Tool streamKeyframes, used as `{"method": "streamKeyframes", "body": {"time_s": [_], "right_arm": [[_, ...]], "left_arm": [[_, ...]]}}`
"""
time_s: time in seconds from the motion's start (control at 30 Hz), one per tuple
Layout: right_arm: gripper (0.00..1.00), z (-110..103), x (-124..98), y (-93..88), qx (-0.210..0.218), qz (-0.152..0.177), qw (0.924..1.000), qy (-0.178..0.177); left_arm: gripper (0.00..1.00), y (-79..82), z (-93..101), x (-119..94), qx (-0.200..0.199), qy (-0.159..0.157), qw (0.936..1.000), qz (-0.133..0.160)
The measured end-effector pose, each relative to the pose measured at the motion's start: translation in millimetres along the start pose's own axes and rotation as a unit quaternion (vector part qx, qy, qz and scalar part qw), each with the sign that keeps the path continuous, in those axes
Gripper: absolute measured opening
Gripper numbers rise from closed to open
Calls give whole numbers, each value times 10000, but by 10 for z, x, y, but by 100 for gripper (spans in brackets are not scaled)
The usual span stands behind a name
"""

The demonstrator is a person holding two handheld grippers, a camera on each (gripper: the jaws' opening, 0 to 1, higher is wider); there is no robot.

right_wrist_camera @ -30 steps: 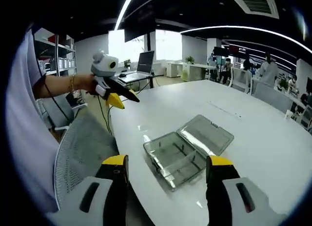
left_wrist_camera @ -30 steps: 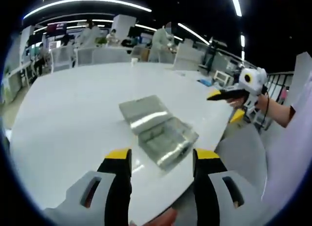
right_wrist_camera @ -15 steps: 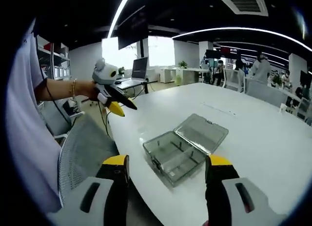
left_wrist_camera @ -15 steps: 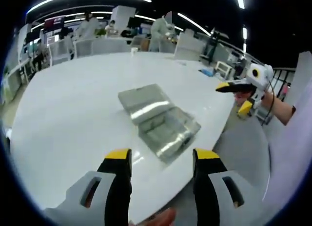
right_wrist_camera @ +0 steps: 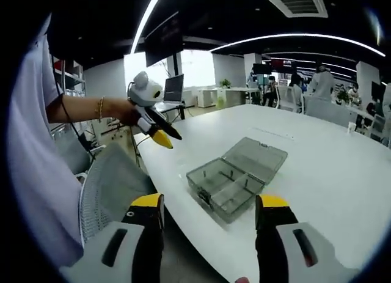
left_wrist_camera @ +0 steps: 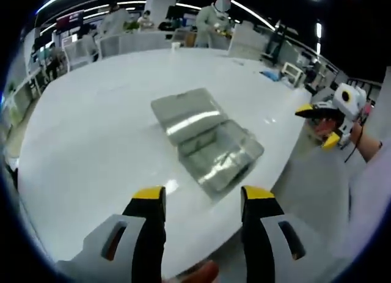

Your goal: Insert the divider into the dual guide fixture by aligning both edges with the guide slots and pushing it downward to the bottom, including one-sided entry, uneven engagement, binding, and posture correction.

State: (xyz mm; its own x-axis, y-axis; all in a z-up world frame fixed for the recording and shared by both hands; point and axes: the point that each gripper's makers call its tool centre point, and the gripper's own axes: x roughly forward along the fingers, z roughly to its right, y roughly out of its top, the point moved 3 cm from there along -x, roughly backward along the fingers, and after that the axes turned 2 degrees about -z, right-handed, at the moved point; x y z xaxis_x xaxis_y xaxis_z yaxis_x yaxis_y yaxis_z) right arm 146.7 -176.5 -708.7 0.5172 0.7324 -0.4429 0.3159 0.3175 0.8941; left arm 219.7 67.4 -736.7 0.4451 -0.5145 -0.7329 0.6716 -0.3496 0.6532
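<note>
In the left gripper view, my left gripper (left_wrist_camera: 202, 203) has its jaws apart with nothing between them, held above the near edge of the white surface (left_wrist_camera: 91, 130). The clear plastic case (left_wrist_camera: 208, 145) lies open ahead of them, lid flat beside the tray. The right gripper (left_wrist_camera: 327, 115) hangs off the surface's edge.

In the right gripper view, my right gripper (right_wrist_camera: 209, 213) also has its jaws apart, holding nothing. The case (right_wrist_camera: 237, 176) sits near the surface (right_wrist_camera: 330, 167) edge; the left gripper (right_wrist_camera: 153, 112) hovers apart from it, above a mesh chair (right_wrist_camera: 110, 185).
</note>
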Motion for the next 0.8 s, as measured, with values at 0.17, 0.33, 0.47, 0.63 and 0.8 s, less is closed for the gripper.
{"method": "streamKeyframes", "body": {"time_s": [0.17,0.33,0.47,0.63,0.8], "right_arm": [[57,-30,-29,47,-112,-6,9999,49],[57,-69,-43,108,-197,-32,9998,99],[57,-113,-23,133,-375,-137,9991,167],[57,-181,-4,160,-495,-192,9982,272],[57,-232,0,159,-585,-269,9973,355]], "left_arm": [[47,-99,-81,85,-164,159,9986,-480],[46,-155,-149,154,-454,243,9957,-769],[46,-182,-192,206,-695,307,9924,-964],[45,-178,-244,295,-957,310,9894,-1048],[45,-202,-296,396,-1158,353,9851,-1226]]}}
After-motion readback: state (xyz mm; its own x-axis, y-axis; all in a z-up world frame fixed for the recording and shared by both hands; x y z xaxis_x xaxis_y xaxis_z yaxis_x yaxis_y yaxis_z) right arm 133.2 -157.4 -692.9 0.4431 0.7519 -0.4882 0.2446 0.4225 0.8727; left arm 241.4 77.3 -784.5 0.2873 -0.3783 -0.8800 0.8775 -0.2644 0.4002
